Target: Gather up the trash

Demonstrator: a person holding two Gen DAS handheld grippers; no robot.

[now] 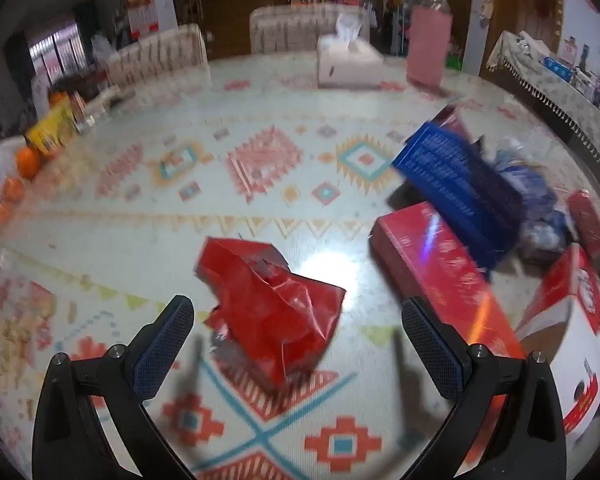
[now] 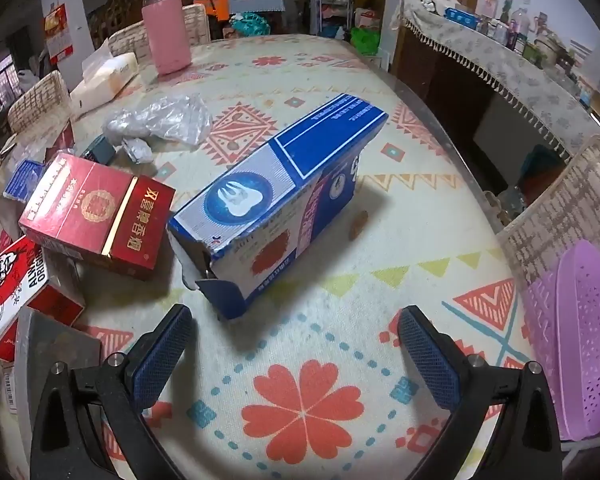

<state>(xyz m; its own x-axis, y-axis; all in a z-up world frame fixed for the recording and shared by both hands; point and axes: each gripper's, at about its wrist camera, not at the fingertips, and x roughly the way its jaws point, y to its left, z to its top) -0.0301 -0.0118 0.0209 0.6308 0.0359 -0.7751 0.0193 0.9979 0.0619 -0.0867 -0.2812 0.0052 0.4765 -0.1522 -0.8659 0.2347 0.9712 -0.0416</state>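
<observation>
A crumpled red wrapper [image 1: 270,306] lies on the patterned tablecloth just ahead of my left gripper [image 1: 296,332], which is open and empty, its jaws wide on either side of it. A long red carton [image 1: 440,276] and a blue box [image 1: 452,184] lie to its right. In the right wrist view a torn blue toothpaste box [image 2: 276,200] lies ahead of my right gripper [image 2: 296,334], which is open and empty. A red cigarette carton [image 2: 96,216], a red-and-white KFC box [image 2: 8,276] and a crumpled clear plastic bag [image 2: 160,120] lie to the left.
A purple plastic basket [image 2: 580,344] stands at the table's right edge. A pink bottle [image 2: 166,26] and a white tissue box [image 1: 348,62] stand at the far side. Oranges [image 1: 28,162] and a yellow pack [image 1: 52,130] sit far left. Chairs surround the table.
</observation>
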